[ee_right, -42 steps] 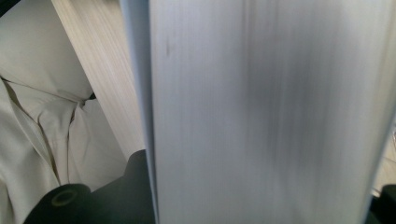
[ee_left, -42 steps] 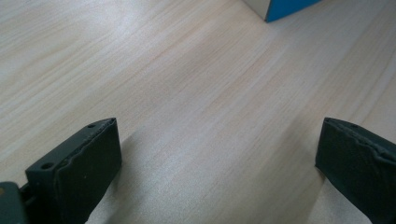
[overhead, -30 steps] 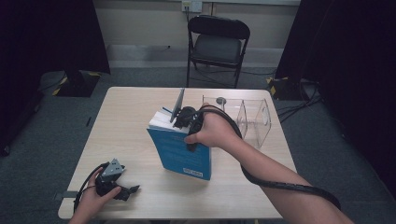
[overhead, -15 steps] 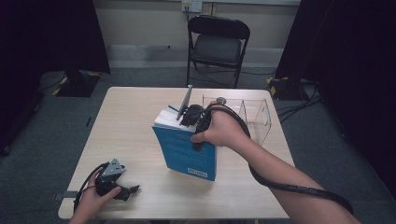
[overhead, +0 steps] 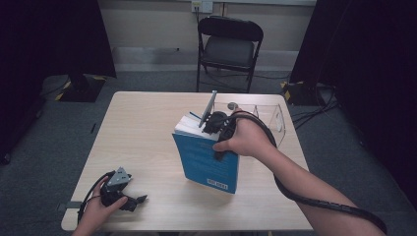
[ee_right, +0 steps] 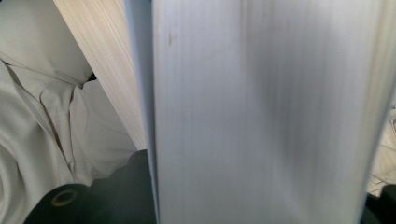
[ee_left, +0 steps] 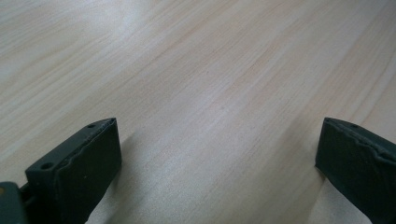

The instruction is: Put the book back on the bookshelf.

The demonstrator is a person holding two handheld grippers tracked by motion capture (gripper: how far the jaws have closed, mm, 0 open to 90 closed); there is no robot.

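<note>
A thick blue book (overhead: pixel 206 160) stands tilted on its lower edge near the middle of the wooden table (overhead: pixel 142 128), white page block facing up and left. My right gripper (overhead: pixel 216 123) is shut on the book's top, its grey plate pointing up. The page edges (ee_right: pixel 261 116) press close between the jaws in the right gripper view, with the blue cover's edge (ee_right: pixel 137 70) to their left. At the table's front left corner my left gripper (overhead: pixel 129 200) lies in a hand, open. In the left gripper view, bare wood (ee_left: pixel 219 93) lies between its jaws.
A clear plastic divider rack (overhead: pixel 268 115) stands on the table just behind and right of the book. A black folding chair (overhead: pixel 228 46) sits beyond the far edge. The right gripper's cable (overhead: pixel 314 201) trails along the forearm.
The right gripper has carried the book to the right, closer to the clear rack. The left gripper has stayed where it was.
</note>
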